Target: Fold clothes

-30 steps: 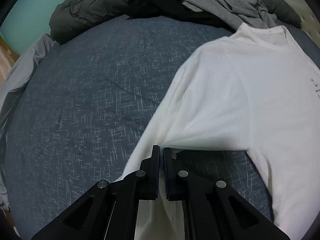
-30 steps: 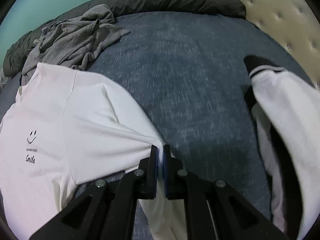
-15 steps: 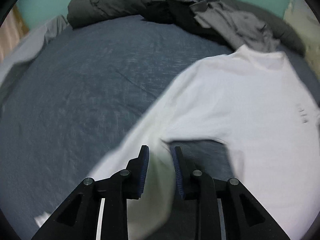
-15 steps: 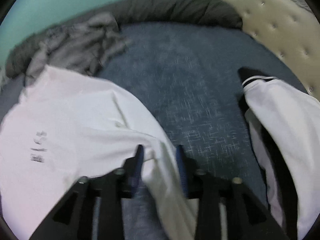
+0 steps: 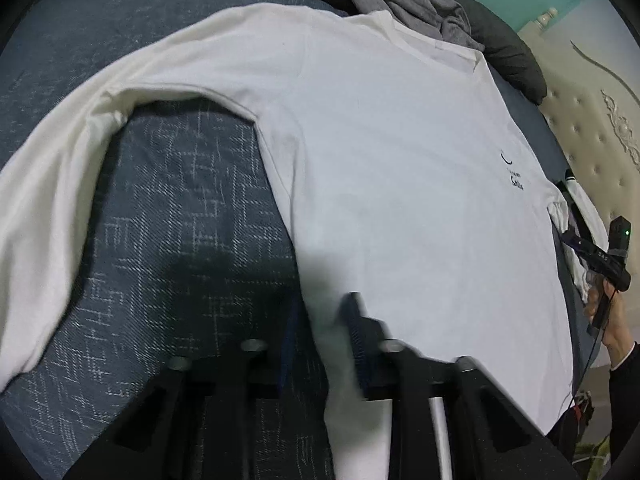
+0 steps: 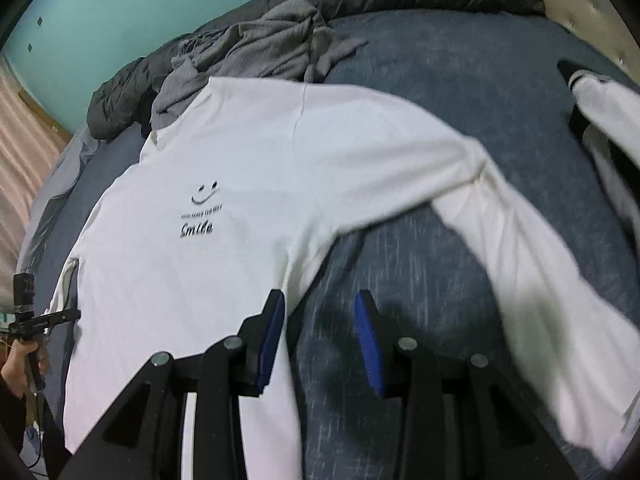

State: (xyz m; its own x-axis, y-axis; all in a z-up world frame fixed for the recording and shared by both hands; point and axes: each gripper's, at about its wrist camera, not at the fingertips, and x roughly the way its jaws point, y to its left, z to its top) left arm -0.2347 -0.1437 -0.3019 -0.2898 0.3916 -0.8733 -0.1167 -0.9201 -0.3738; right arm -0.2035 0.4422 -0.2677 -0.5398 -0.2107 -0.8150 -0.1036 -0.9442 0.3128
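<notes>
One white long-sleeved shirt (image 6: 248, 184) lies flat, front up, on the blue bed (image 6: 440, 92), both sleeves spread. One grey garment (image 6: 256, 48) is bunched at its collar. Left gripper (image 5: 322, 336) and right gripper (image 6: 320, 336) both gape empty at the shirt's side edges.

Smooth matt cloth shirt (image 5: 380, 152), tufted headboard (image 5: 592, 136)

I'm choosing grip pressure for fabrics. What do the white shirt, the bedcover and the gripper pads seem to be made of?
White shirt: probably soft matte cotton knit; it drapes and creases softly, with a printed logo. Bedcover: dark blue woven cloth, judging by its pale crosshatch threads. Right gripper pads: blue, finely ribbed, likely rubber or plastic. Left gripper pads are blurred.
</notes>
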